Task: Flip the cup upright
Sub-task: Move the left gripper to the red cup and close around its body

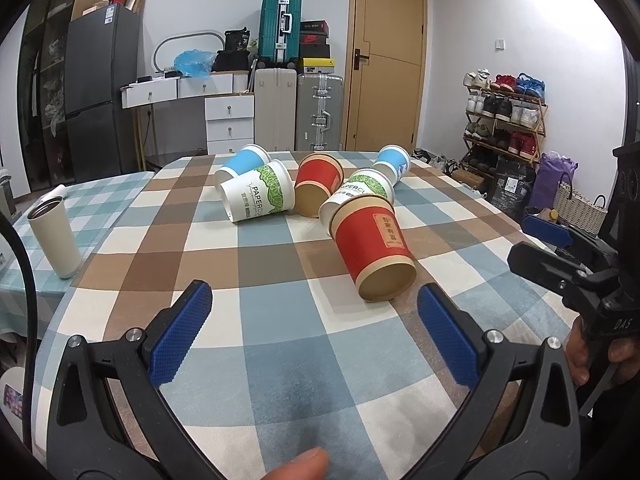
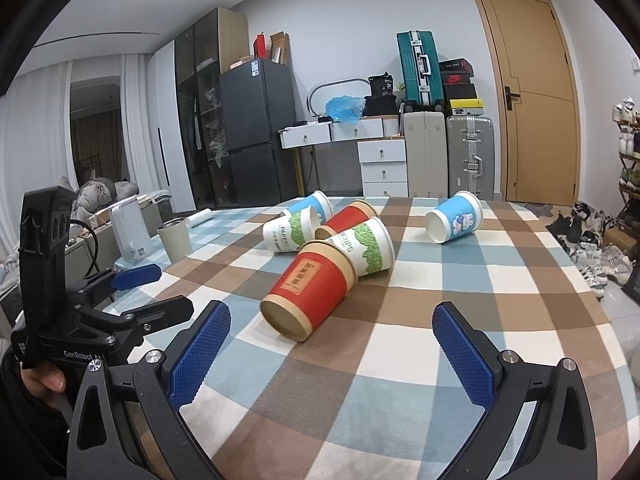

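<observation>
Several paper cups lie on their sides on the checked tablecloth (image 1: 280,320). The nearest is a red cup (image 1: 372,248), its base toward me; it also shows in the right wrist view (image 2: 312,292). Behind it lie a white-and-green cup (image 1: 360,192), a second red cup (image 1: 318,188), another white-and-green cup (image 1: 258,196) and two blue cups (image 1: 244,162) (image 1: 394,164). My left gripper (image 1: 316,332) is open and empty, just short of the near red cup. My right gripper (image 2: 332,356) is open and empty, also short of it. Each gripper shows at the edge of the other's view.
A cream tumbler (image 1: 54,236) stands upright at the table's left side, on a teal checked cloth. A white desk lamp (image 2: 130,232) stands beyond it. Suitcases, drawers, a fridge and a shoe rack (image 1: 504,120) line the room behind the table.
</observation>
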Available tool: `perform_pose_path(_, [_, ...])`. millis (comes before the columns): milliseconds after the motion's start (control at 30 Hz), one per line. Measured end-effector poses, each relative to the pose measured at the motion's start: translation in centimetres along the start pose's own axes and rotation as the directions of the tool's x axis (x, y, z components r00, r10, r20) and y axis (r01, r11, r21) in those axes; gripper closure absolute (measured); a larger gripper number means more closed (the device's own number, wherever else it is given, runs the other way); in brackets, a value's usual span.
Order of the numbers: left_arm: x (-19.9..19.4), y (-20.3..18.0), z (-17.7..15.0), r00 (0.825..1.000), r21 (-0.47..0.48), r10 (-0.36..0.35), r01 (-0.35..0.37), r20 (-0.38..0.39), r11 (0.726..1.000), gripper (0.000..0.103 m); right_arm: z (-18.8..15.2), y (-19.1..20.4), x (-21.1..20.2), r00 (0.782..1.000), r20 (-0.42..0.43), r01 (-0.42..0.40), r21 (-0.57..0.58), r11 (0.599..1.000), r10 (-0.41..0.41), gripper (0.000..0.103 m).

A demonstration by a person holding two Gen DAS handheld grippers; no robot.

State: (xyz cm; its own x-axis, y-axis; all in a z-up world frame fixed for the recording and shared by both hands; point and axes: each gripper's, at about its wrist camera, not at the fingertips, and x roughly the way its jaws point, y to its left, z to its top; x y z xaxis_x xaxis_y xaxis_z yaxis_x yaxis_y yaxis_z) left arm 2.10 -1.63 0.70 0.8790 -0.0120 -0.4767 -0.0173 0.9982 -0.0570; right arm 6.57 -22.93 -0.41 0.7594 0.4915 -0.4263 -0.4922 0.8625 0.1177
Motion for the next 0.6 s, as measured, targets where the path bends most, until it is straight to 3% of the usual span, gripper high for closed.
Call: perform_pose_path(600, [6.7,-3.6,2.9,0.993,0.037,-0.017,0.022,-0.119,0.999,0.0,0.2,-3.0,0.0,0.998,-0.004,0.066,0.093,0.993,-0.065,0.0])
